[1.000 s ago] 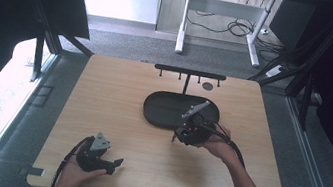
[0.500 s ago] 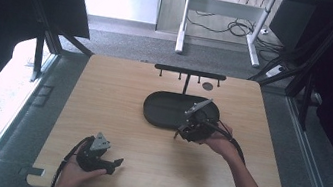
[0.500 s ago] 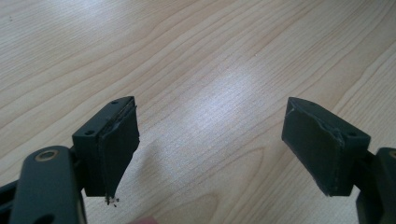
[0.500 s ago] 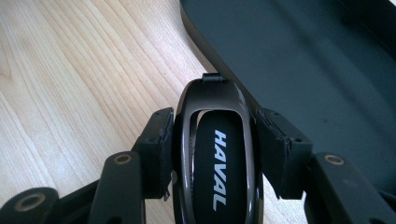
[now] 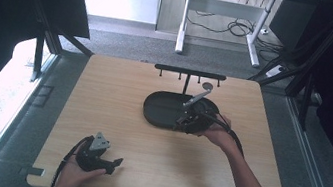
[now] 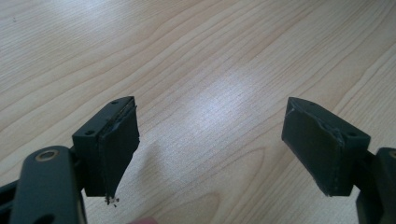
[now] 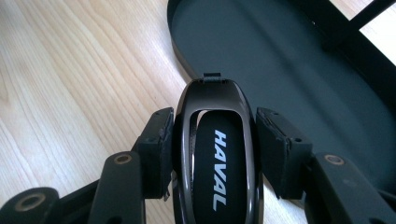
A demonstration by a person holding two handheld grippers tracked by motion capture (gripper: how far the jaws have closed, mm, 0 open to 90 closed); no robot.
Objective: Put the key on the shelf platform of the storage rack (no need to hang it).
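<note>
Clamped between the jaws of the right gripper is a glossy black car key fob marked HAVAL in white letters, its long sides pressed by both pads. The fob's tip, which carries a small loop, is held at the near rim of a shallow black oval tray, above the bare wood just beside that rim. In the high view the right gripper is seen at the tray's right end, near the middle of the counter, with the person's right hand wrapped around it and a cable trailing back along the forearm. Behind the tray, close to the counter's far edge, a black rack with small hooks is seen standing on a single post.

Well apart from all this, near the counter's front left corner, the left gripper is held low over the wood in the left hand. Its jaws are spread wide, nothing is held between them, and only pale wood grain is seen past the pads.
</note>
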